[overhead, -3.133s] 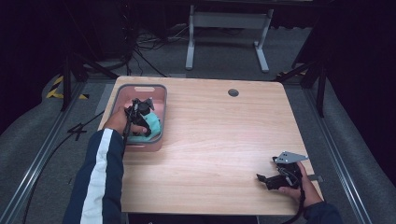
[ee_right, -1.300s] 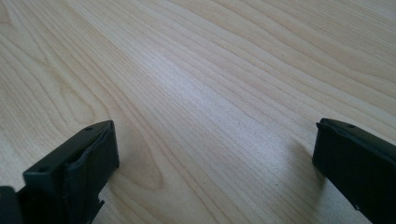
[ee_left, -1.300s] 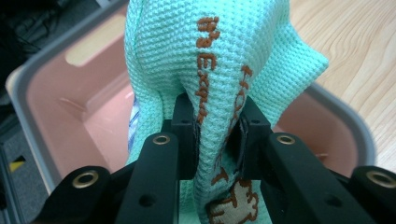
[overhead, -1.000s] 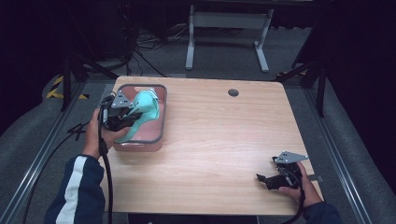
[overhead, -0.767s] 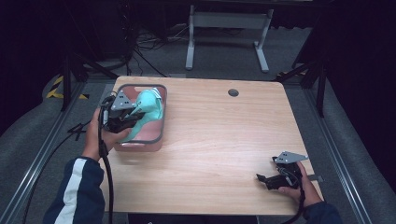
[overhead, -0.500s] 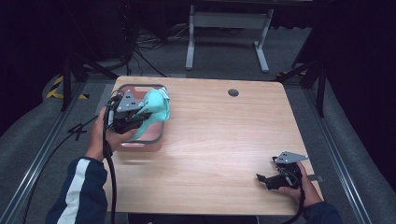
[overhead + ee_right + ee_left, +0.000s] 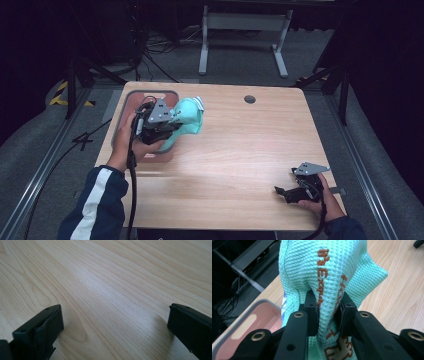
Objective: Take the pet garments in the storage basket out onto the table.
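High view: left gripper (image 7: pixel 172 125) clamps the mint cloth (image 7: pixel 187 117), lifted over the pink tray's (image 7: pixel 145 96) right rim. Right gripper (image 7: pixel 281 192), jaws spread wide, rests near the table's (image 7: pixel 240 145) front-right edge, bare wood between them.

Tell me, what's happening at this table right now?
A person is working with a hand-held gripper in each hand. The left gripper is clamped on a mint-green waffle cloth with orange lettering, holding it up at the edge of a pink bin at the table's far left. The right gripper rests on the wood near the front right corner, jaws open, holding nothing.
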Demonstrator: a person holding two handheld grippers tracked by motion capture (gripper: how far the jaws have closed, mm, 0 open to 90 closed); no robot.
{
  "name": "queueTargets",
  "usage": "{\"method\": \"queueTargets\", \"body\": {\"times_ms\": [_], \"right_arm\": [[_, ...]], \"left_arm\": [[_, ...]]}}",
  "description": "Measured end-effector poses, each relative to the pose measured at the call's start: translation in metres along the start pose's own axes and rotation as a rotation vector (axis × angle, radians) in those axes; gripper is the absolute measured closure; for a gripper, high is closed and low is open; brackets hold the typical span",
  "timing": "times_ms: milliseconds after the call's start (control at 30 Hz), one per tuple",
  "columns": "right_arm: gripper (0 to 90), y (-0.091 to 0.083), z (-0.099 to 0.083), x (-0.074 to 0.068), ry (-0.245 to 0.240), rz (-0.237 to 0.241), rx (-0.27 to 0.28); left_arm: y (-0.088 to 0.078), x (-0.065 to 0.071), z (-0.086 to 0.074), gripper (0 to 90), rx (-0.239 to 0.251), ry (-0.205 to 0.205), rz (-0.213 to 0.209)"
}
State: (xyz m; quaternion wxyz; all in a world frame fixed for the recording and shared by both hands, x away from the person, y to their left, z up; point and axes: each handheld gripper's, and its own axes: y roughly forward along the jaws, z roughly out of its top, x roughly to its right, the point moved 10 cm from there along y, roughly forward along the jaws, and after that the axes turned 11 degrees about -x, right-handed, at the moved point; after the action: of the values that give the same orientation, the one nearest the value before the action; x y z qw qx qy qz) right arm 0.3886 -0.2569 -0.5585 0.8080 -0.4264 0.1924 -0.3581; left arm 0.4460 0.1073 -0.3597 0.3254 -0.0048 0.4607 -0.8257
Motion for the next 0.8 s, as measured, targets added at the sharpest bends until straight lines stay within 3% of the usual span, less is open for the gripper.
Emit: {"method": "queueTargets", "body": {"times_ms": [567, 800], "right_arm": [[0.5, 0.000, 0.000, 0.000, 0.001, 0.000, 0.000], [0.6, 0.000, 0.000, 0.000, 0.001, 0.000, 0.000]], "left_arm": [[0.039, 0.040, 0.031, 73.9, -0.033, 0.092, -0.074], [0.061, 0.058, 0.038, 73.9, -0.051, 0.109, -0.117]]}}
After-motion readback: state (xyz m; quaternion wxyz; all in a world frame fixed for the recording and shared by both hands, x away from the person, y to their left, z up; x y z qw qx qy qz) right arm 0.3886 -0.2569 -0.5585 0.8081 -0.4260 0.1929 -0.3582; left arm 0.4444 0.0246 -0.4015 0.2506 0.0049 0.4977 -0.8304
